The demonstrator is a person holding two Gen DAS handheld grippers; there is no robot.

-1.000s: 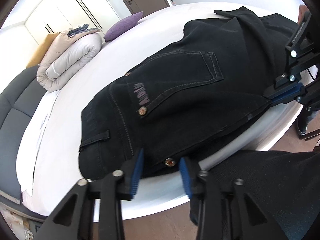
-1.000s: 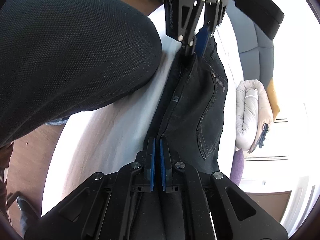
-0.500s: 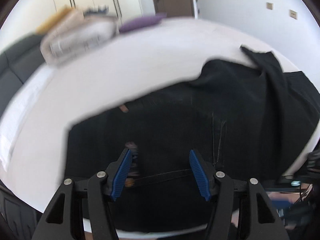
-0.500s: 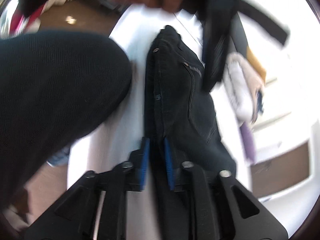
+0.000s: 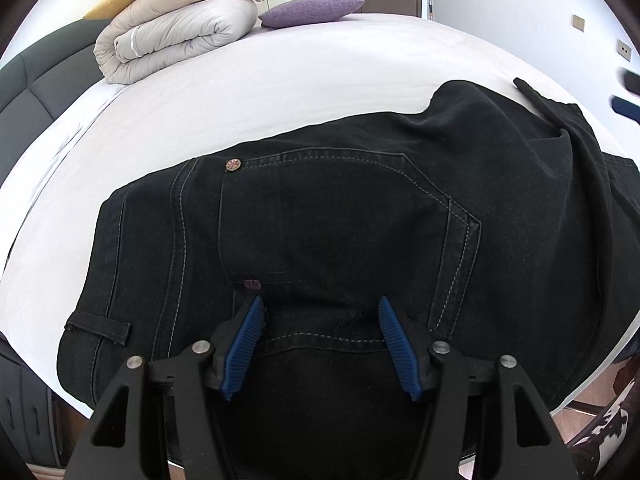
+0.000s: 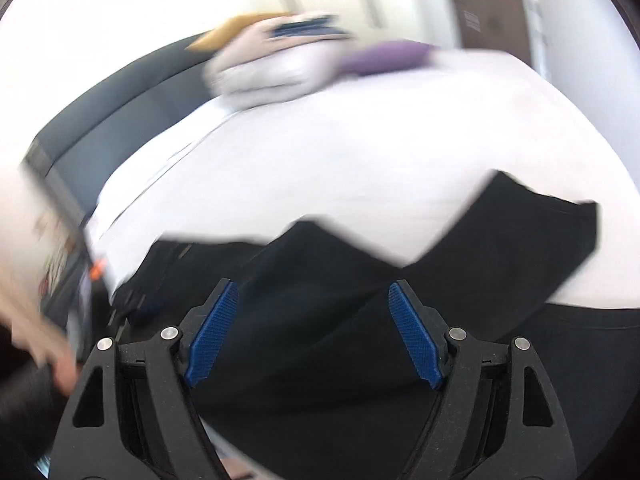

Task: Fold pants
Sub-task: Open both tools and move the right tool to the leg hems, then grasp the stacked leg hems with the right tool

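Black jeans [image 5: 340,216] lie back side up on the white bed [image 5: 280,80], with a back pocket and a copper rivet showing and the legs running off to the right. My left gripper [image 5: 321,302] hovers open over the lower edge of the pocket, its blue pads clear of the cloth. The right wrist view is blurred by motion. There my right gripper [image 6: 312,284] hangs above the dark pants [image 6: 320,360], its jaws opening wide with nothing pressed between them.
A rolled pale duvet [image 5: 176,36] and a purple pillow [image 5: 312,12] sit at the far end of the bed by the dark grey headboard [image 5: 36,76]. A blurred hand [image 6: 24,320] shows at the left edge of the right wrist view. Brown floor lies below the bed's near edge.
My right gripper let go of the pants' edge, opened wide, and swung up and rolled level. My left gripper opened wider and shifted from the waistband onto the back pocket.
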